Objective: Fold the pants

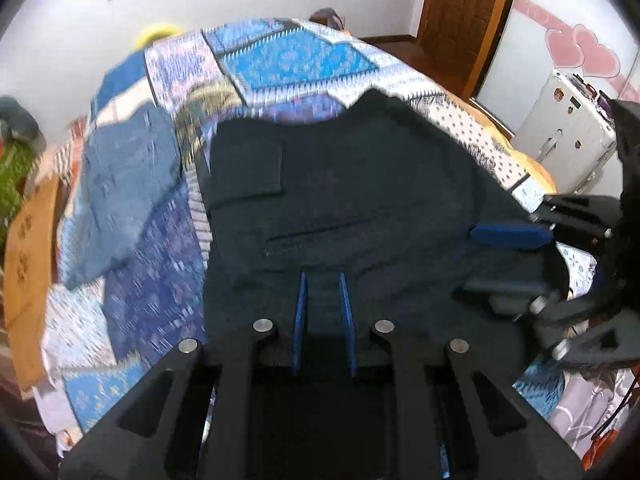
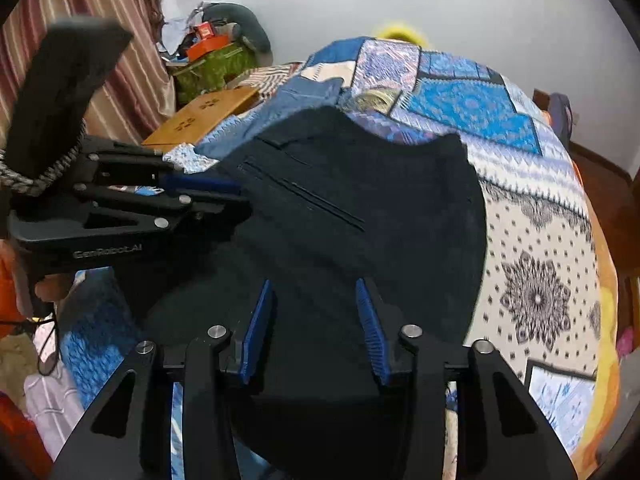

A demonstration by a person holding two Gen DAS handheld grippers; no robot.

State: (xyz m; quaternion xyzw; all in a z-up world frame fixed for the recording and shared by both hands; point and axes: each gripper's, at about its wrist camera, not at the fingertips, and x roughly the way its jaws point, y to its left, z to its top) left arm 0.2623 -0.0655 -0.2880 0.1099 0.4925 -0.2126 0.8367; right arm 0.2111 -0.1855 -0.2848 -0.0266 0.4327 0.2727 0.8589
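Dark navy pants (image 1: 360, 168) (image 2: 380, 200) lie spread on a patchwork quilt, with a patch pocket (image 1: 244, 168) and a slit pocket (image 2: 304, 196) facing up. My left gripper (image 1: 322, 276) sits at the near edge, its blue pads close together with dark cloth pinched between them. In the right wrist view the left gripper (image 2: 240, 196) bites the pants' left edge. My right gripper (image 2: 314, 282) straddles the near edge, its pads clearly apart with cloth lying between them. In the left wrist view the right gripper (image 1: 470, 262) has one finger above the pants' right edge and one below.
The quilt-covered bed (image 1: 280, 60) (image 2: 520, 240) fills both views. Blue jeans (image 1: 124, 184) (image 2: 304, 88) lie beside the pants. A wooden board (image 2: 208, 116) rests at the bed's far left edge, with clutter behind it. A white suitcase (image 1: 560, 128) stands to the right.
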